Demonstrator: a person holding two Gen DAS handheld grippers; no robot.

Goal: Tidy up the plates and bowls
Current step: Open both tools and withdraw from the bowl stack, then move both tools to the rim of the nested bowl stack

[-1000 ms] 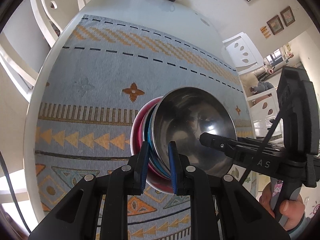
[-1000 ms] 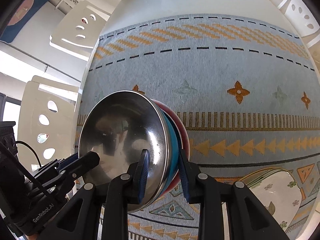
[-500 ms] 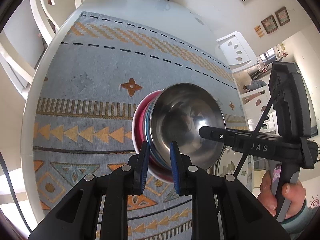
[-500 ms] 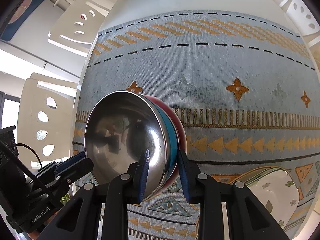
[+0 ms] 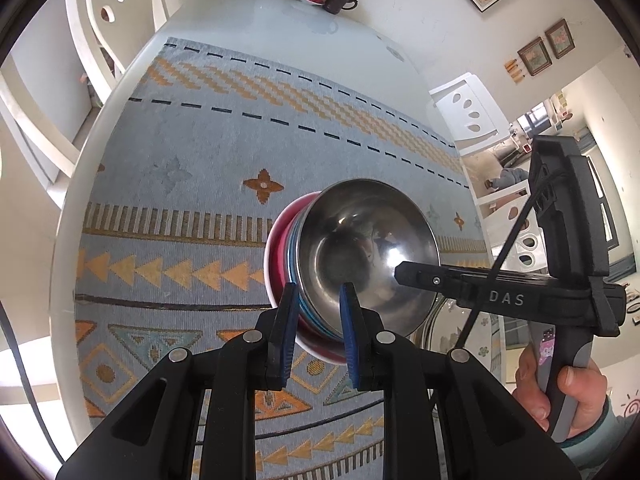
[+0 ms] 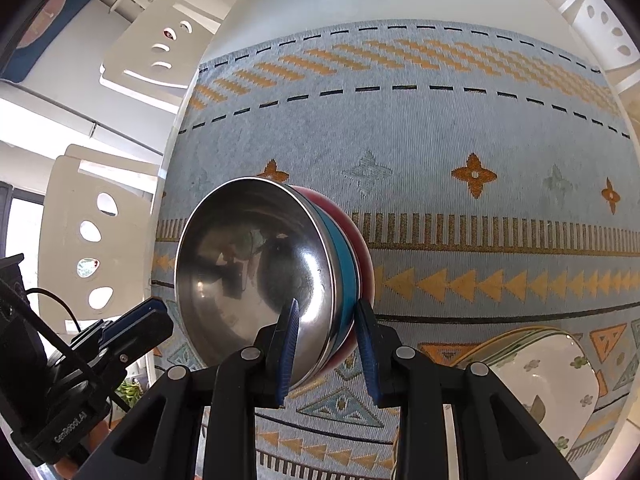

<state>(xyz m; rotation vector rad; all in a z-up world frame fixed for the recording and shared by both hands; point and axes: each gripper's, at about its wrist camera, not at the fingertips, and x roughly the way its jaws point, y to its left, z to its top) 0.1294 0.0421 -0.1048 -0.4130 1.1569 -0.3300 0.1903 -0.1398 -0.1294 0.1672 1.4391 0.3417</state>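
A nested stack of bowls (image 5: 360, 256) is held in the air above the patterned table mat (image 5: 200, 208): a shiny steel bowl on the inside, a blue one, then a red one outermost. My left gripper (image 5: 318, 320) is shut on the near rim of the stack. My right gripper (image 6: 326, 330) is shut on the opposite rim, where the steel bowl (image 6: 256, 272) faces left. The right gripper also shows in the left wrist view (image 5: 404, 270). A stack of white flowered plates (image 6: 540, 376) lies on the mat at lower right.
White chairs (image 5: 92, 32) stand around the white oval table (image 5: 280, 20). A vase, a red lidded cup and a dark mug (image 5: 340, 0) stand at the table's far end. The plates lie close under the bowl stack, near the table's edge (image 5: 460, 328).
Both grippers have carried the bowl stack together, and the mat now looks farther off and the far end of the table shows more. The grips have not changed.
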